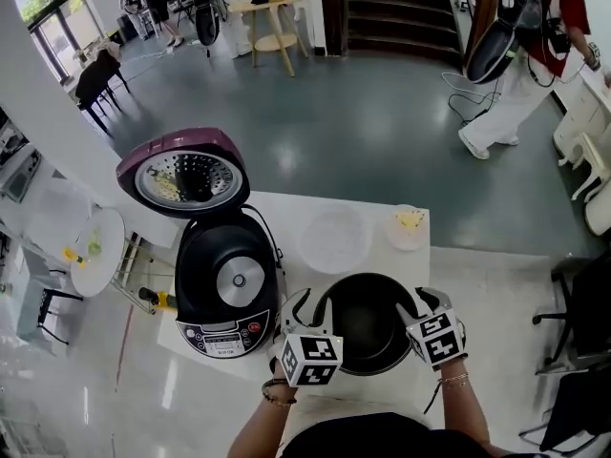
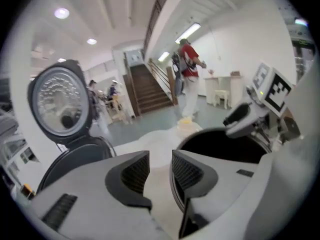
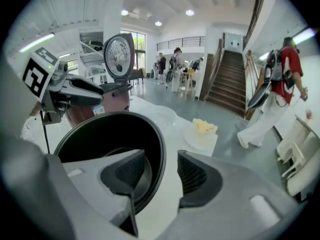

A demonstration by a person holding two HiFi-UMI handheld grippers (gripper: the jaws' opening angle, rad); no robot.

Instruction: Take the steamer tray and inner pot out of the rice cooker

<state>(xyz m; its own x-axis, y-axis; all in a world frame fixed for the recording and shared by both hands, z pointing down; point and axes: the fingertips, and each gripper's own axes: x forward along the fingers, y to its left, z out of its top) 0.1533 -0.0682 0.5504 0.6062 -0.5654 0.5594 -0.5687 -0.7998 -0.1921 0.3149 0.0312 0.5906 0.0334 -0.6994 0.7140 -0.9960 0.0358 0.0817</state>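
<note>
The black inner pot (image 1: 368, 322) stands on the white table, to the right of the open rice cooker (image 1: 229, 284), whose purple lid (image 1: 186, 175) is tipped back. The translucent steamer tray (image 1: 334, 239) lies on the table behind the pot. My left gripper (image 1: 304, 305) hovers at the pot's left rim, jaws a little apart with only table showing between them (image 2: 160, 166). My right gripper (image 1: 427, 303) is at the pot's right rim. In the right gripper view its jaws (image 3: 161, 171) straddle the rim of the pot (image 3: 110, 136) with a gap on both sides.
A small dish with yellow food (image 1: 409, 225) sits at the table's far right corner. A round side table (image 1: 95, 251) stands to the left of the cooker. A person in a red top (image 1: 535, 55) walks at the far right. Dark chairs (image 1: 582, 303) stand to the right.
</note>
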